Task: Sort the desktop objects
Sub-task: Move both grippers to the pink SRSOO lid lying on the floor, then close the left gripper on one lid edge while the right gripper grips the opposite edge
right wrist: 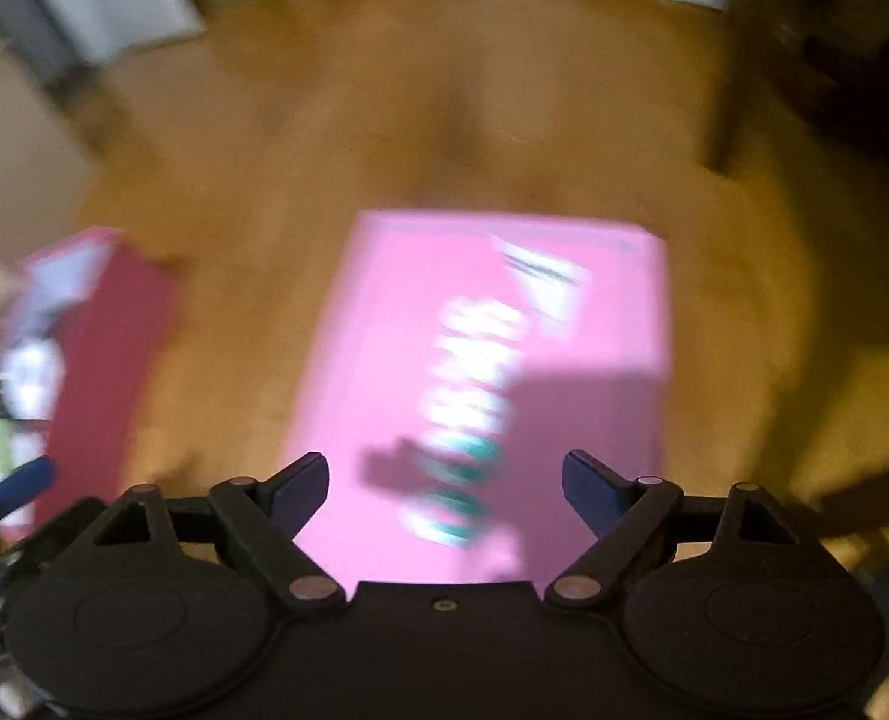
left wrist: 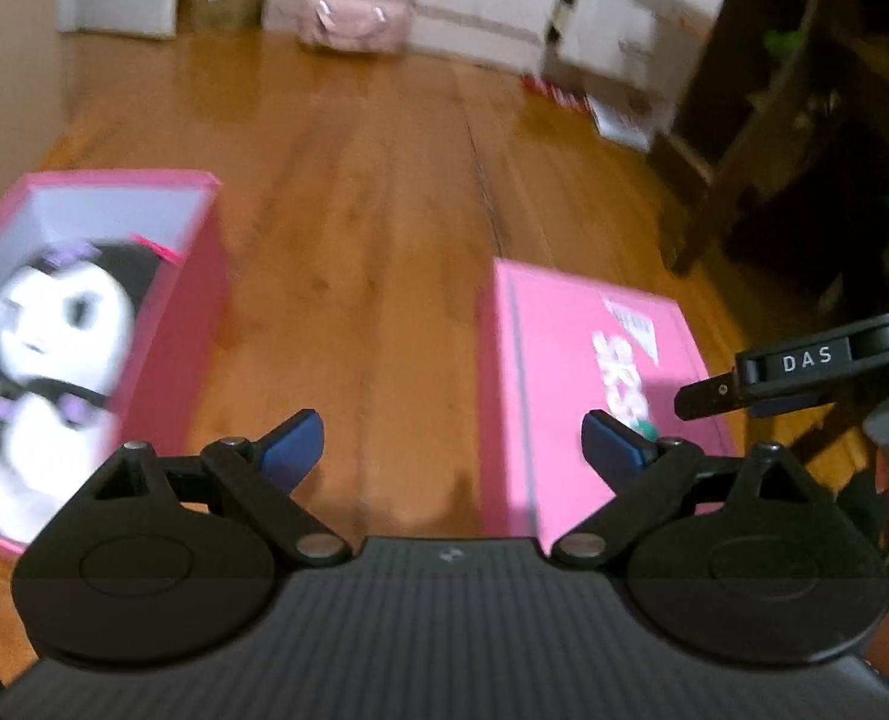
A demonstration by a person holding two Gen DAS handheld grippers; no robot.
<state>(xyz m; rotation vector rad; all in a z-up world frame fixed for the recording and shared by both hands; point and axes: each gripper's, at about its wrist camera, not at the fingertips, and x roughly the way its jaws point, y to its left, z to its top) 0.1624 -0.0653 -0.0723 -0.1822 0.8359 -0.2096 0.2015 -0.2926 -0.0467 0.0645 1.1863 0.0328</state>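
The left tool [left wrist: 453, 441] hangs released over bare wood, its two blue-padded fingers [left wrist: 291, 441] spread wide with nothing between them. The right tool [right wrist: 444, 480] is likewise released and empty, its fingers spread above a flat pink lid [right wrist: 492, 372].

Ahead and to the left of the left tool sits an open pink box [left wrist: 168, 324] of stiff card, with straight walls and a pale lining. A soft plush doll [left wrist: 54, 354] lies inside it: white and rounded, with a black hood and small purple bows. Something green shows beside the doll at the frame edge, too blurred to name.

Ahead and to the right of the left tool lies the pink lid, rectangular and smooth, with white and green printed lettering that is smeared by blur. In the left wrist view the black tip of the right tool reaches in over the lid's right edge.

The desk [left wrist: 372, 252] is glossy, warm brown wood with long grain lines. Beyond it stand pale cardboard boxes [left wrist: 486, 6], a pink bag [left wrist: 354, 21] and, far right, dark wooden furniture [left wrist: 762, 120].
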